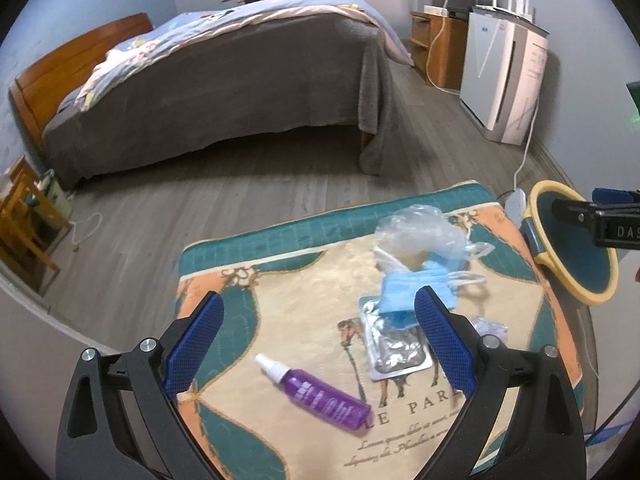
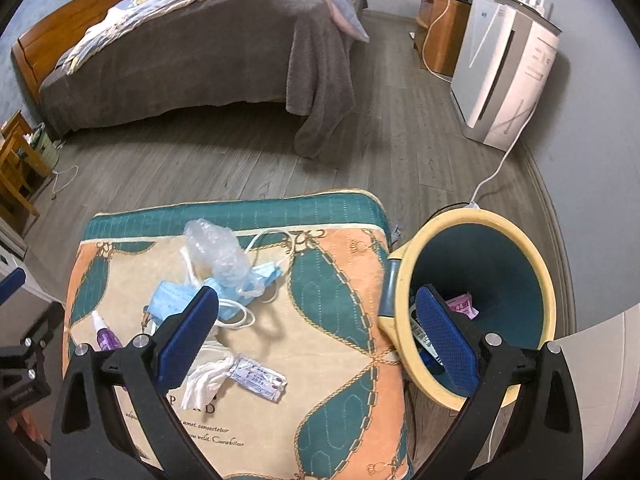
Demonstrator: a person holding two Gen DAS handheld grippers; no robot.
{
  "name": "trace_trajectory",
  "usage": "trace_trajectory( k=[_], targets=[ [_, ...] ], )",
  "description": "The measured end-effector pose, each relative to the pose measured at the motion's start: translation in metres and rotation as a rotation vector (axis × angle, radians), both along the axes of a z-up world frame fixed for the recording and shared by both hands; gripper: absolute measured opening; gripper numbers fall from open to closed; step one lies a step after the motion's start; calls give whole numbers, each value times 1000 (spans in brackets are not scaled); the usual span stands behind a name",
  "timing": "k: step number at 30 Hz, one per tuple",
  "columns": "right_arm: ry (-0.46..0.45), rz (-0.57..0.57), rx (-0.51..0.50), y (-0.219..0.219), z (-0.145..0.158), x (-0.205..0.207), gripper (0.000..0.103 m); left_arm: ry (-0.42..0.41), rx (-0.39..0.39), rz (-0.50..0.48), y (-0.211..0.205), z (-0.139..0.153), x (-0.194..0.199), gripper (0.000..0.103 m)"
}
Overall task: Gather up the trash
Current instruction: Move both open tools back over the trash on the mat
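Trash is piled toward the far edge of the patterned teal-and-orange cushion (image 2: 340, 300): crumpled clear plastic bag (image 2: 218, 252), blue face masks with white ear loops (image 2: 180, 300), a silver foil blister pack (image 1: 396, 350), plus a white tissue wad (image 2: 206, 380) and small printed sachet (image 2: 258, 378) nearer the front edge. We've also got a purple spray bottle with a white nozzle (image 1: 320, 396) lying on its side. Just off the cushion's right edge sits the yellow-rimmed teal wastebasket (image 2: 540, 280), pink scraps already inside. Our left gripper (image 1: 320, 340) and right gripper (image 2: 316, 328) both hover with jaws spread wide, holding nothing.
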State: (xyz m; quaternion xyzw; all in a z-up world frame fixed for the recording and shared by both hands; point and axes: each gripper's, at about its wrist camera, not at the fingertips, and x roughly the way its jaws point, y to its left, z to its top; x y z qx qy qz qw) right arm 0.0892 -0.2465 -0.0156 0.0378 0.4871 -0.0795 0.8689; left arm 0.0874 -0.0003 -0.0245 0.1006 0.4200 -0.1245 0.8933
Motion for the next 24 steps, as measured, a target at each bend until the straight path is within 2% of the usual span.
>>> trace_trajectory(
  k=[3,10,15,18,24],
  targets=[
    [7,9,-23,6,-1,0,97,11,0,23,11,-2,2,95],
    [20,7,-23,19,-3,1,97,62,-59,112,38,-7,8,95],
    [25,24,-35,29,-5,1,97,63,-27,109,41,-10,7,95],
    [30,31,-40,34,-7,3,97,72,-32,105,42,-12,6,95],
    [48,38,3,35,-21,11,97,74,5,88,38,-17,7,95]
  ],
)
